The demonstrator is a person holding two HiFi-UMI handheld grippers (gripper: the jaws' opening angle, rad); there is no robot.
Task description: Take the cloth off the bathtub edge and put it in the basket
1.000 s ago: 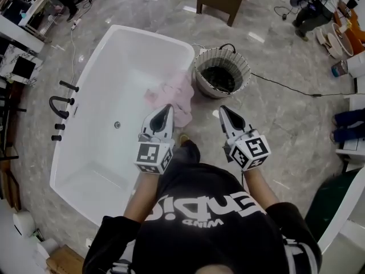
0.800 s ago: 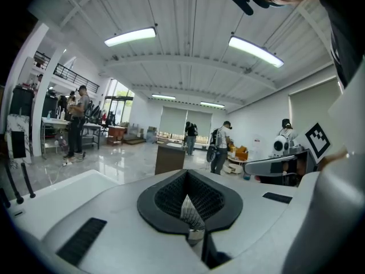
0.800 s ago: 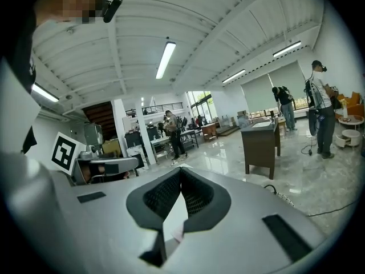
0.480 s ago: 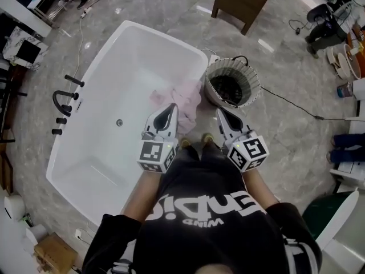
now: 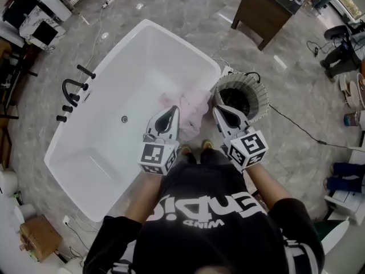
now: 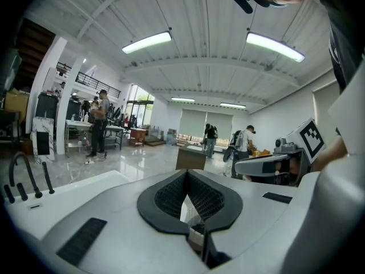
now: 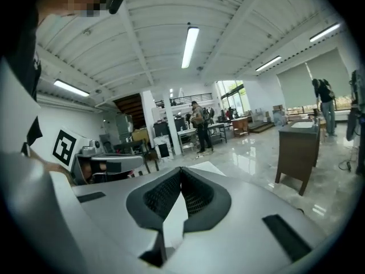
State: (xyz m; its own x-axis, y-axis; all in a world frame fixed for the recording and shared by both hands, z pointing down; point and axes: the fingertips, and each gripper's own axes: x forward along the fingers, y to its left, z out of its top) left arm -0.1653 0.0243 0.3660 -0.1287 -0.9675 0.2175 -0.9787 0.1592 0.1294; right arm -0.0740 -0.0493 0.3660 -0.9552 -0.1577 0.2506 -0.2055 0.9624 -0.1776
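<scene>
A pale pink cloth point(image 5: 188, 110) hangs over the near right edge of the white bathtub point(image 5: 114, 84), partly inside it. Just right of it stands a round woven basket point(image 5: 242, 99) with a dark inside. My left gripper point(image 5: 173, 109) is held above the cloth's near side, jaws together, nothing between them. My right gripper point(image 5: 217, 111) hovers between cloth and basket, also shut and empty. Both gripper views point level across the room; in them the left gripper point(image 6: 185, 173) and the right gripper point(image 7: 181, 170) show their tips touching, and neither cloth nor basket appears.
A black faucet set point(image 5: 71, 93) stands on the floor left of the tub. A brown cabinet point(image 5: 268, 10) stands beyond the basket, and a black cable point(image 5: 308, 133) runs across the grey marble floor to the right. Several people stand far off in the room.
The view has shifted so tub, cloth and basket sit closer under the grippers. The right gripper has drawn in toward the cloth and basket rim. Both stay shut.
</scene>
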